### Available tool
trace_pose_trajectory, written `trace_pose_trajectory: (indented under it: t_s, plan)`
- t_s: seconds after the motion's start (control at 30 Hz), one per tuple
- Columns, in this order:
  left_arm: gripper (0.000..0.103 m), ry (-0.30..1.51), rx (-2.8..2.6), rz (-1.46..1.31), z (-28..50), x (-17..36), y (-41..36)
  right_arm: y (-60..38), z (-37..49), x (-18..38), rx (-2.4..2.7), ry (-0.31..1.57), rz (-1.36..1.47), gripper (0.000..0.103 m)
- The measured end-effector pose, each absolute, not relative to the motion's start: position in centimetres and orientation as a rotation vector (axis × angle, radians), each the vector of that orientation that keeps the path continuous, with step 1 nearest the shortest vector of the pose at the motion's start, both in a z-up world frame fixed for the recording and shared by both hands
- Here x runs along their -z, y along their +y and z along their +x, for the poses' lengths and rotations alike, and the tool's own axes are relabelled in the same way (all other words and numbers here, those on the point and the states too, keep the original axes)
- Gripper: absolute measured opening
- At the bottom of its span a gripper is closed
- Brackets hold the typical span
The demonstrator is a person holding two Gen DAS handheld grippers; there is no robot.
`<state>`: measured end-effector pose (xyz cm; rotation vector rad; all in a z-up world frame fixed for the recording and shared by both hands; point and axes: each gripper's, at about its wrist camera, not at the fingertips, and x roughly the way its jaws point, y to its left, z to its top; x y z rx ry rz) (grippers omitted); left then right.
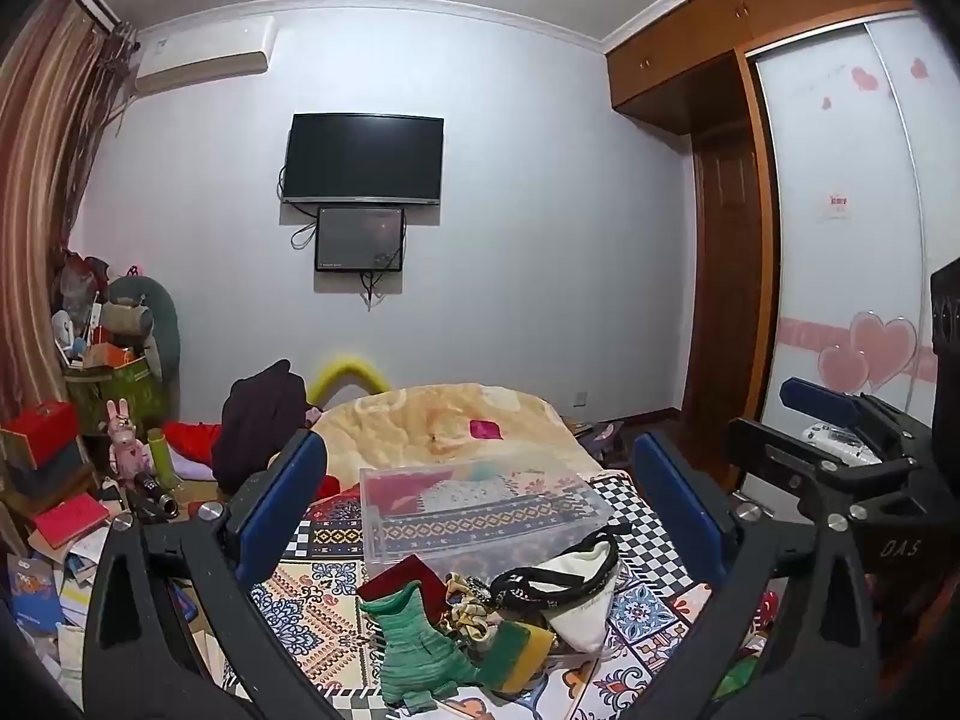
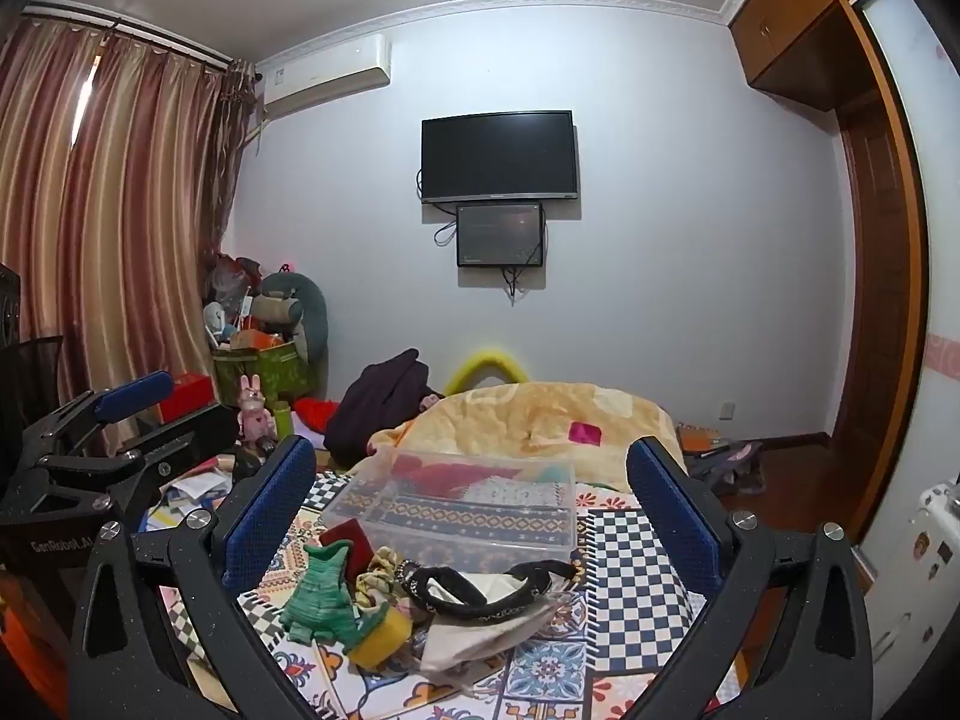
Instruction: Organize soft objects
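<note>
Jaws of the left gripper (image 1: 477,495) stand wide apart with nothing between the blue pads, hovering above the bed (image 1: 645,516); the right gripper (image 2: 474,495) is likewise spread wide and empty, just beside it. Below both lies a heap of soft things on the patterned bedspread (image 2: 624,570): a green knitted piece (image 1: 414,648), a yellow-and-green sponge (image 1: 519,645) touching it, a white pouch (image 1: 585,585) with a black strap (image 2: 474,585) looped across, and a dark red item (image 1: 402,579) at the heap's far edge. Just beyond the heap sits a clear plastic box (image 1: 480,510) holding folded fabrics; farther off, a yellowish blanket (image 1: 444,420) covers the bed's far end; a television (image 1: 363,159) hangs on the wall.
</note>
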<state>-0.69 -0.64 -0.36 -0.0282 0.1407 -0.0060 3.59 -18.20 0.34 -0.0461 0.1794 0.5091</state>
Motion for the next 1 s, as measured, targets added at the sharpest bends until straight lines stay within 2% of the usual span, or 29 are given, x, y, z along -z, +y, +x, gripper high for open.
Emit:
trace_pose_trajectory:
  t_s: [1.0]
  plan:
    - [0.103, 0.141, -0.027, -0.035, -0.61, 0.14, -0.59, -18.49, 2.92, -0.81, -0.509, 0.158, -0.043, 0.103]
